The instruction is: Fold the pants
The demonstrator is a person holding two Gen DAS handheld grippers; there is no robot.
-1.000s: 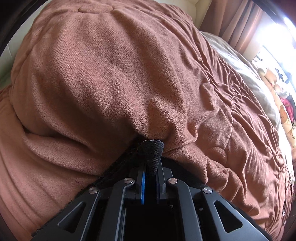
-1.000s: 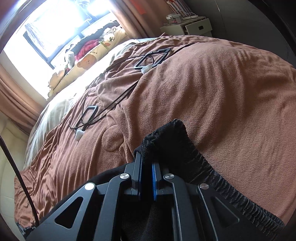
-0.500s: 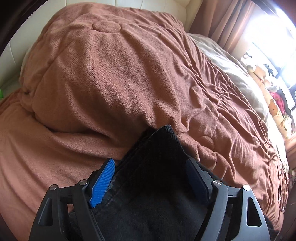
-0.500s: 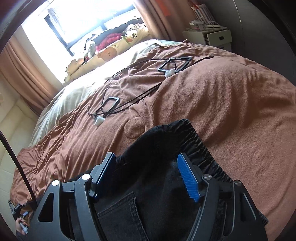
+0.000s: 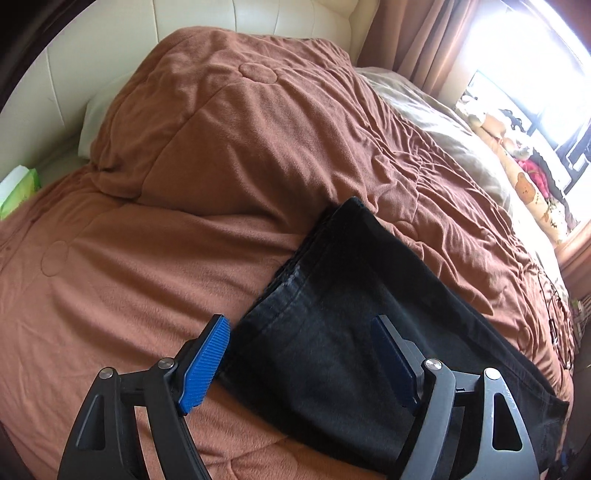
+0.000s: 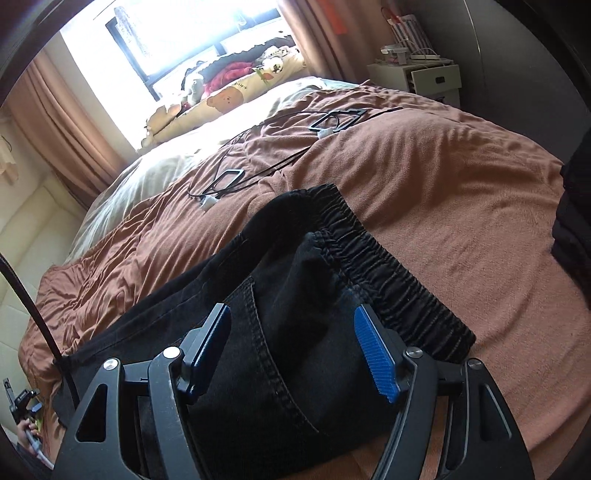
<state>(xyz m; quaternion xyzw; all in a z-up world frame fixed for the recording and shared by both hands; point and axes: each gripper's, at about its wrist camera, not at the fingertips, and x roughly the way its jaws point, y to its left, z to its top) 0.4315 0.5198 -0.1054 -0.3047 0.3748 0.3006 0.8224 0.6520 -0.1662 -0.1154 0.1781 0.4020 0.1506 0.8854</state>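
Black pants lie flat on the brown blanket [image 5: 184, 221]. In the left wrist view their leg ends [image 5: 332, 280] are stacked with the hems toward the pillow mound. My left gripper [image 5: 299, 332] hovers above them, open, blue pads apart and nothing pressed between them. In the right wrist view the elastic waistband [image 6: 373, 266] and a back pocket seam [image 6: 266, 332] show. My right gripper [image 6: 291, 321] hangs open over the pocket area, pads clear of the cloth.
Black cables with two small frames [image 6: 229, 181] lie on the blanket beyond the waistband. A cream headboard [image 5: 258, 18] and a green packet [image 5: 18, 184] are at the far left. A white nightstand [image 6: 424, 77] and a dark heap [image 6: 572, 221] stand at right.
Both grippers were shut on the pants' edges a second ago; they have opened, let the cloth drop onto the blanket, and drawn back and upward.
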